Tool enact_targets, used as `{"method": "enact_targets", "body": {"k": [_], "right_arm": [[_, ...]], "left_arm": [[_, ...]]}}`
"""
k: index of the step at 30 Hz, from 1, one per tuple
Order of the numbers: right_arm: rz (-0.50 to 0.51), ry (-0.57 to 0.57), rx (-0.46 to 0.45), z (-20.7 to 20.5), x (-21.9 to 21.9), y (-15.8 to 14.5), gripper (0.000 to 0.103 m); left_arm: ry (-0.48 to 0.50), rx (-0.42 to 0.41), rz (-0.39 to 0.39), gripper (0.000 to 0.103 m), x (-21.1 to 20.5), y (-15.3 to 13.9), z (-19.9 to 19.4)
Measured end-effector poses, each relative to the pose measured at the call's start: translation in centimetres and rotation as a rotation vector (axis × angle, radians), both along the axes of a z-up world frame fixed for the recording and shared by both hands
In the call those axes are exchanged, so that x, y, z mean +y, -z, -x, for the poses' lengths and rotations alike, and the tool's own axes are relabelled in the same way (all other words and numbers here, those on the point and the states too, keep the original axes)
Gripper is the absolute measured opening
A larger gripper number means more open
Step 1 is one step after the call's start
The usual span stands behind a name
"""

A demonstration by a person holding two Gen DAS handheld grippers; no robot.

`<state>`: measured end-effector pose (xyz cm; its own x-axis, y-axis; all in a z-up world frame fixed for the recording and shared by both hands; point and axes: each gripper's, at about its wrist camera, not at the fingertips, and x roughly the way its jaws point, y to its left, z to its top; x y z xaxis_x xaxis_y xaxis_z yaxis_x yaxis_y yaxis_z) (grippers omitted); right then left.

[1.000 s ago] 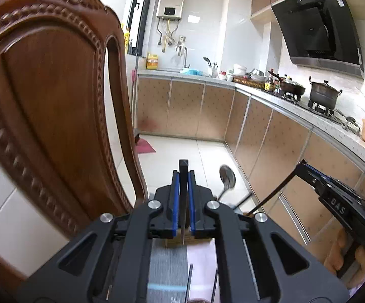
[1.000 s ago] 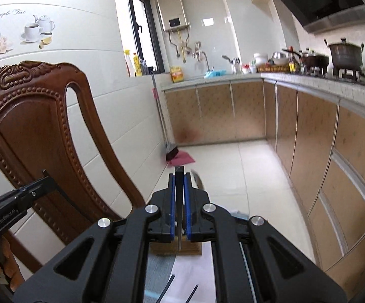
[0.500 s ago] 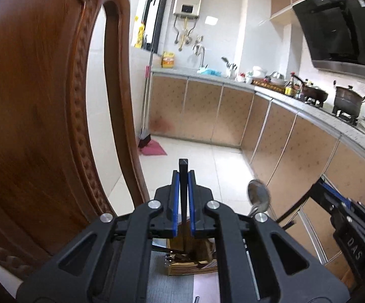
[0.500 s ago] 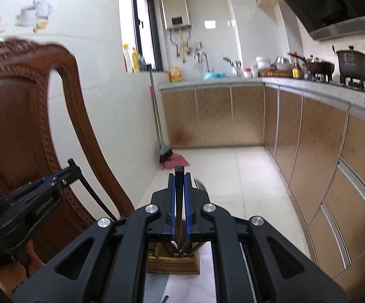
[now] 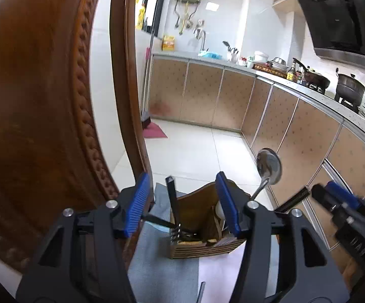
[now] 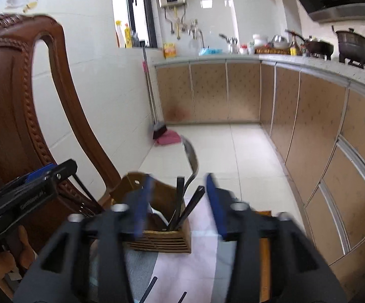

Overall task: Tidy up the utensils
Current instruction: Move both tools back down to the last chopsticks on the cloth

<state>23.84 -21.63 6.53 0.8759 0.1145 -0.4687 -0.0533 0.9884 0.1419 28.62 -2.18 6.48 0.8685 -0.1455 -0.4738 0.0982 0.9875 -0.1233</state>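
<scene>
A wooden utensil holder (image 5: 202, 240) (image 6: 162, 238) stands on a grey mat. My left gripper (image 5: 181, 185) hovers just over it, jaws opening. A black-handled fork (image 5: 173, 199) stands between the pads, tines down in the holder, touching neither pad. A metal spoon (image 5: 269, 166) (image 6: 190, 151) rises from the holder's right side. My right gripper (image 6: 180, 185) is also opening above the holder. Two black handles (image 6: 180, 197) lean free between its pads. Each gripper shows in the other's view: the right gripper (image 5: 344, 204), the left gripper (image 6: 31, 197).
A carved wooden chair back (image 5: 43, 116) (image 6: 13, 96) rises close on the left. A grey and pink mat (image 5: 162, 272) (image 6: 190, 265) covers the table, with loose black utensils (image 6: 148, 289) near the bottom edge. Kitchen cabinets (image 5: 308, 131) and tiled floor lie beyond.
Both grippers sank toward the holder. Each was shut on a black handle and now stands open, with the handles left standing in the holder.
</scene>
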Motion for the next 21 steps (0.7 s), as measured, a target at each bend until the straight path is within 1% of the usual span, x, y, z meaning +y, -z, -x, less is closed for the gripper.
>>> {"method": "enact_targets", "body": {"k": [3, 5, 6, 7, 8, 9, 10, 11, 12, 13, 14, 15, 16, 17, 18, 19, 20, 21], "right_arm": [[0.021, 0.000, -0.023, 2.5, -0.6, -1.4, 0.048], [0.011, -0.002, -0.034, 4.9, -1.4, -1.9, 0.048], [-0.004, -0.009, -0.037, 6.5, -2.0, -1.9, 0.050], [-0.018, -0.007, -0.041, 7.5, -2.7, -1.8, 0.056], [-0.030, 0.003, -0.042, 8.5, -3.3, -1.3, 0.059], [-0.033, 0.014, -0.033, 9.1, -3.7, -0.7, 0.059], [-0.035, 0.031, 0.001, 9.5, -4.2, 0.3, 0.059], [-0.040, 0.049, 0.064, 9.4, -4.6, 2.0, 0.059], [-0.045, 0.052, 0.127, 9.0, -4.8, 3.6, 0.059], [-0.049, 0.046, 0.199, 8.3, -4.8, 5.6, 0.059], [-0.053, 0.046, 0.260, 7.7, -4.7, 7.1, 0.059], [-0.070, 0.046, 0.371, 6.7, -4.5, 9.7, 0.055], [-0.089, 0.034, 0.449, 5.9, -4.4, 11.4, 0.048], [-0.118, 0.015, 0.533, 5.4, -4.1, 13.4, 0.046], [-0.138, -0.003, 0.594, 5.0, -3.7, 15.2, 0.046], [-0.137, -0.010, 0.619, 4.8, -3.3, 16.2, 0.046], [-0.120, -0.014, 0.647, 4.4, -2.6, 17.4, 0.046], [-0.107, -0.019, 0.670, 3.9, -2.0, 18.3, 0.046]], "left_arm": [[0.013, -0.012, -0.052, 0.059, -0.2, -0.5, 3.3], [0.024, -0.007, -0.079, 0.064, -0.3, -0.3, 5.6], [0.030, -0.008, -0.099, 0.070, -0.4, -0.1, 6.9], [0.037, -0.027, -0.151, 0.078, -0.8, 0.4, 8.7], [0.040, -0.042, -0.193, 0.081, -1.1, 1.0, 9.9], [0.047, -0.046, -0.243, 0.083, -1.7, 2.0, 11.0], [0.058, -0.024, -0.274, 0.083, -2.1, 3.0, 11.4], [0.078, 0.016, -0.300, 0.083, -2.6, 4.4, 11.5], [0.118, 0.080, -0.319, 0.084, -3.3, 6.6, 11.5], [0.138, 0.120, -0.323, 0.083, -3.6, 8.1, 11.3], [0.154, 0.184, -0.330, 0.082, -4.0, 10.0, 10.9], [0.160, 0.247, -0.334, 0.077, -4.3, 11.8, 10.6], [0.170, 0.323, -0.319, 0.072, -4.3, 13.9, 10.3], [0.184, 0.381, -0.289, 0.070, -4.1, 15.4, 10.0], [0.201, 0.438, -0.247, 0.062, -4.0, 16.6, 9.6], [0.215, 0.509, -0.197, 0.051, -3.8, 18.2, 9.0], [0.223, 0.556, -0.171, 0.048, -3.9, 19.3, 8.4], [0.227, 0.580, -0.171, 0.047, -4.1, 20.3, 7.7]]}}
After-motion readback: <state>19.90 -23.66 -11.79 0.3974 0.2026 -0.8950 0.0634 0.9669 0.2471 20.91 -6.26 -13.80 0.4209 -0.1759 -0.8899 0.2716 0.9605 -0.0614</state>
